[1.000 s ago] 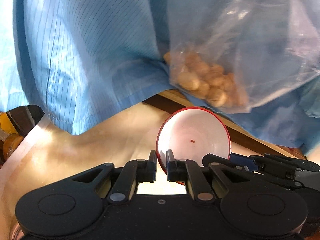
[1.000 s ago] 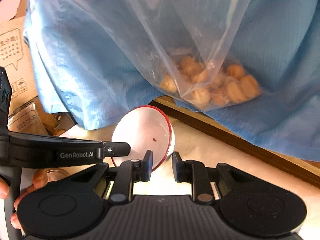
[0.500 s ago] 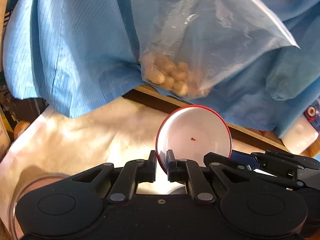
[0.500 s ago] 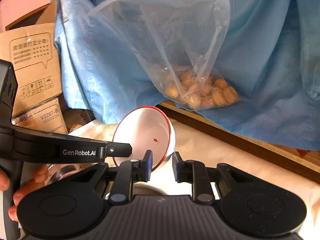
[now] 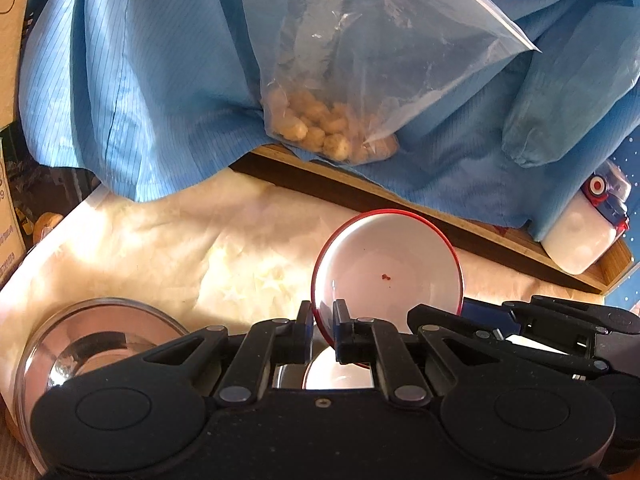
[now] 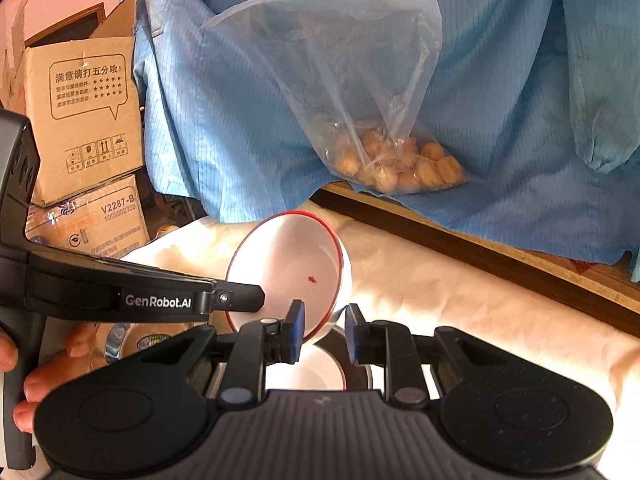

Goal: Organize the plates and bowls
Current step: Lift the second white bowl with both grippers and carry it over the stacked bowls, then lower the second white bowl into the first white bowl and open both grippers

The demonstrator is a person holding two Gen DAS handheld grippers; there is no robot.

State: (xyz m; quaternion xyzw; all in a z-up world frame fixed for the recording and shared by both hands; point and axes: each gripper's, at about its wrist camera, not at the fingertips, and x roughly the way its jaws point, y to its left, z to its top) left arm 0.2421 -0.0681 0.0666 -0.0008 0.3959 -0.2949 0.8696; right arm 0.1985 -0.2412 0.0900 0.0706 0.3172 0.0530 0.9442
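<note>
A white bowl with a red rim is held tilted on edge above the cream cloth; it also shows in the right wrist view. My left gripper is shut on its rim. My right gripper is open, its fingers either side of the bowl's lower edge, not pinching it. Another white bowl lies below between the fingers, also in the right wrist view. A shiny metal bowl sits at lower left.
A clear bag of nuts hangs against a blue garment behind the wooden table edge. Cardboard boxes stand at the left. A white bottle lies at the right.
Both grippers have pulled back and down from the bag with the bowl. The metal bowl and the second white bowl have come into view below.
</note>
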